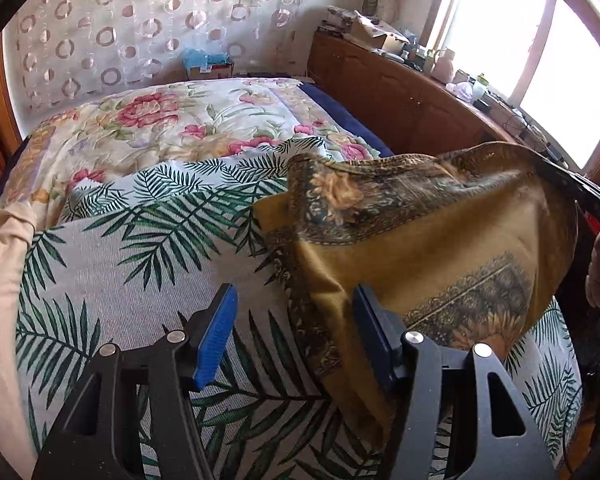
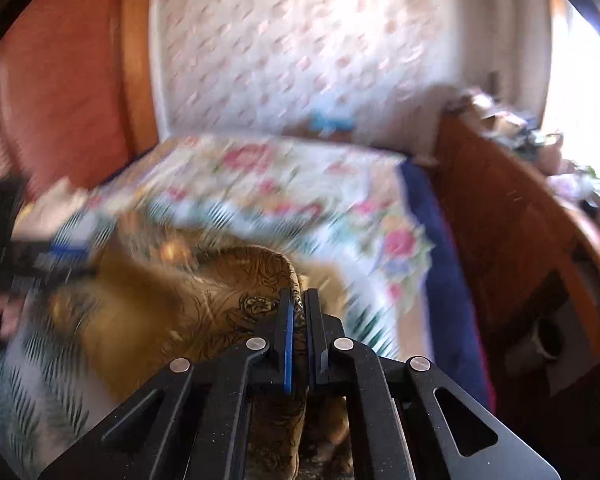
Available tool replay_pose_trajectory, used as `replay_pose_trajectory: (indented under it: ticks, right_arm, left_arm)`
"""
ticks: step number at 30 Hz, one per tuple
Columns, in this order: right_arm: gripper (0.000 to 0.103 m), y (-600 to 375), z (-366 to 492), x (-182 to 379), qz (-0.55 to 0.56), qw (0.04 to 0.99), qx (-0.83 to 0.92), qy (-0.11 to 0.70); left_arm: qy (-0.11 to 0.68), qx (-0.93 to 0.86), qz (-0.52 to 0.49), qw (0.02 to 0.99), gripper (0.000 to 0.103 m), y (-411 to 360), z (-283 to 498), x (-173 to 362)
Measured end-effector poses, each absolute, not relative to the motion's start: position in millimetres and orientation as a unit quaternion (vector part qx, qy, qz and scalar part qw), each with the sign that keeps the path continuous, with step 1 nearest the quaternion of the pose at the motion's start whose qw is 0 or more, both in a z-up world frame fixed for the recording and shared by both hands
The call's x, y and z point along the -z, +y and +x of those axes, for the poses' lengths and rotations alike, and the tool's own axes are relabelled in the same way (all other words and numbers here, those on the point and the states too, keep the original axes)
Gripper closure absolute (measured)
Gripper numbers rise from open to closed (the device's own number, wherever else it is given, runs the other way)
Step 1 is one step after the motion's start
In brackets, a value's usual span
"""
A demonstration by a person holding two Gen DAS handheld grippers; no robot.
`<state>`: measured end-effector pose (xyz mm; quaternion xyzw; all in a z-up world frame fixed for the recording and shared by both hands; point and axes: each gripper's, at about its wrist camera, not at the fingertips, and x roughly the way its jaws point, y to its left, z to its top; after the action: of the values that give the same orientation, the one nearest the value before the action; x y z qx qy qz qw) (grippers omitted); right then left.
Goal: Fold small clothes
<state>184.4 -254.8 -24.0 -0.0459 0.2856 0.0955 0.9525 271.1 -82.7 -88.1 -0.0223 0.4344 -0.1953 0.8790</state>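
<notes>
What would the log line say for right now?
left gripper: open, beside cloth | right gripper: shut on gold scarf, lifting it | surface: leaf-print bedspread | fold: not done

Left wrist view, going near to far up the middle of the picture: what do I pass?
Open left tool → palm-leaf sheet → floral quilt → cardboard box → circle-patterned curtain.
</notes>
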Motion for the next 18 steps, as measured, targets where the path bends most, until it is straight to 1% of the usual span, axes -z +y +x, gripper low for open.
replay_pose_trajectory:
  ticks: [6, 7, 8, 10, 12, 16, 17, 18]
  right_arm:
    - [0.099, -245, 218, 44, -0.057, 0.934, -0.068, 0.345]
    - [0.097, -246, 219, 44, -0.050, 0.933, -0.073, 0.349]
    - [0.092, -246, 221, 43, -0.044, 0.932, -0.074, 0.353]
    - [0.059, -248, 221, 45, -0.035, 0.930, -0.071, 0.360]
    - [0.050, -251, 222, 44, -0.023, 0.927, -0.074, 0.368]
    - [0.042, -260, 216, 39, 0.007, 0.927, -0.076, 0.368]
    - [0.041, -259, 206, 37, 0.011, 0.927, -0.080, 0.366]
    - [0.037, -258, 199, 36, 0.013, 0.927, -0.085, 0.365]
  left_arm:
    - [0.432, 0.208, -0.035, 0.877, 0.041, -81, 272, 84]
    - [0.433, 0.209, -0.036, 0.876, 0.041, -81, 275, 83]
    - [0.432, 0.211, -0.035, 0.876, 0.041, -84, 278, 82]
    - [0.435, 0.218, -0.036, 0.873, 0.041, -87, 287, 83]
    - [0.442, 0.220, -0.042, 0.869, 0.041, -89, 297, 86]
    - [0.446, 0.222, -0.041, 0.866, 0.041, -93, 305, 89]
    - [0.447, 0.224, -0.041, 0.865, 0.044, -93, 306, 90]
    - [0.449, 0.227, -0.041, 0.863, 0.046, -94, 308, 91]
